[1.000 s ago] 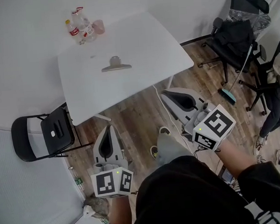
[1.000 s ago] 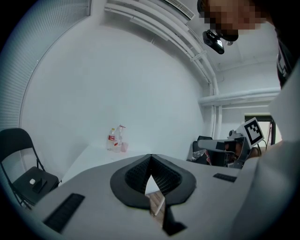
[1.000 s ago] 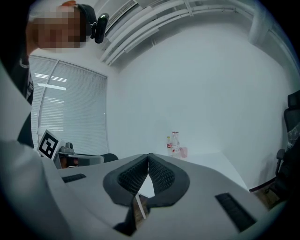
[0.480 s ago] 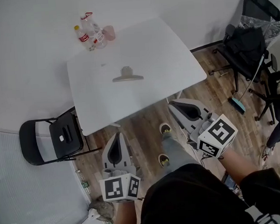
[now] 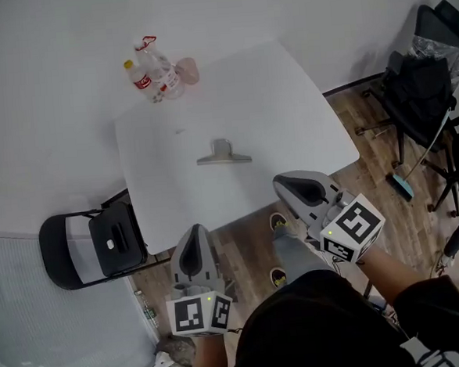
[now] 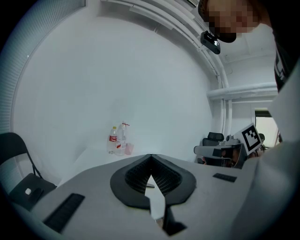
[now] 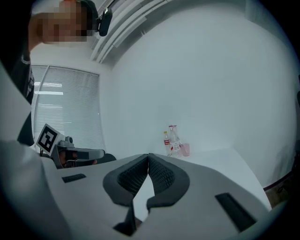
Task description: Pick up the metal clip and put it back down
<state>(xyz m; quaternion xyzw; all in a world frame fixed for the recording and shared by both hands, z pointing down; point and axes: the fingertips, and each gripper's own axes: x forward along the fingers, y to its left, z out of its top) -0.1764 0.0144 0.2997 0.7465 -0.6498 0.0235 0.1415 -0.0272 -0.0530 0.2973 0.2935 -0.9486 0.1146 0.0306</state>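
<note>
The metal clip [image 5: 223, 153] lies flat near the middle of the white table [image 5: 274, 97], handles toward the far side. Neither gripper touches it. My left gripper [image 5: 193, 231] is shut and empty; it hangs over the floor just short of the table's near edge, to the left of and below the clip. My right gripper [image 5: 281, 182] is also shut and empty, its tip at the table's near edge to the right of the clip. In the left gripper view the jaws [image 6: 150, 156] meet at their tips. The right gripper view shows the same [image 7: 148, 155].
Two plastic bottles [image 5: 151, 65] and a pink cup [image 5: 187, 70] stand at the table's far left corner. A black folding chair [image 5: 100, 244] is left of the table. Black office chairs [image 5: 420, 87] and a broom [image 5: 406, 182] are on the wooden floor at the right.
The person has stepped toward the table. Both grippers have moved forward, from over the floor to the table's near edge, and stayed shut. The clip has not moved on the table.
</note>
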